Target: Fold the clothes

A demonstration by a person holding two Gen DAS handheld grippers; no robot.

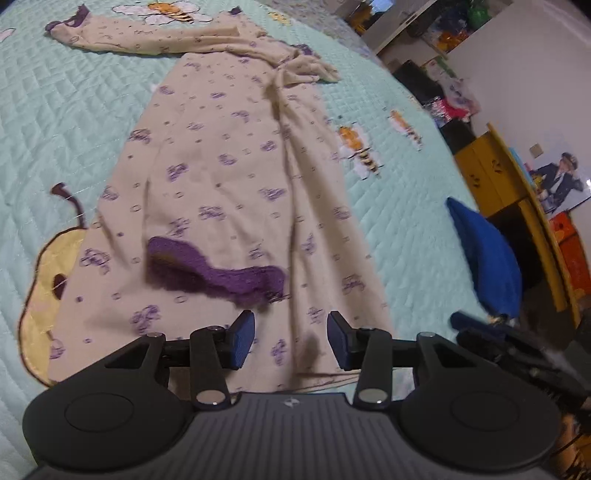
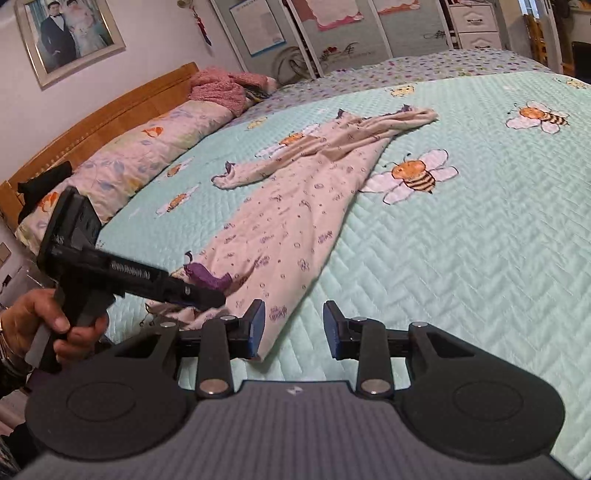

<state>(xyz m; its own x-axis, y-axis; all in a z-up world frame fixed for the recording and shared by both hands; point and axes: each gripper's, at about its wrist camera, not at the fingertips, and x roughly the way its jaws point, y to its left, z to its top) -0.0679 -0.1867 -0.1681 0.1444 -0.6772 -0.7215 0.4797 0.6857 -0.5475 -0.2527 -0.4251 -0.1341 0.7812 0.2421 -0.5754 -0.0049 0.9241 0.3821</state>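
A beige sleepsuit (image 1: 229,177) with a purple print lies lengthwise on the mint quilt. One sleeve with a purple cuff (image 1: 218,273) is folded across its body, and another sleeve (image 1: 122,33) stretches out at the far end. My left gripper (image 1: 291,339) hovers open over the near end of the garment, with nothing between its pads. In the right wrist view the sleepsuit (image 2: 295,206) runs away from me. My right gripper (image 2: 294,328) is open, its left finger (image 2: 256,325) just above the garment's near corner. A hand holds the left gripper (image 2: 212,297) over the purple cuff (image 2: 207,280).
The quilt (image 2: 461,258) carries bee and pear pictures. A wooden headboard (image 2: 110,110), a floral pillow (image 2: 147,155) and a pink bundle (image 2: 221,88) lie at the left. A blue cloth (image 1: 484,254) and a yellow cabinet (image 1: 491,173) sit beyond the bed's right edge.
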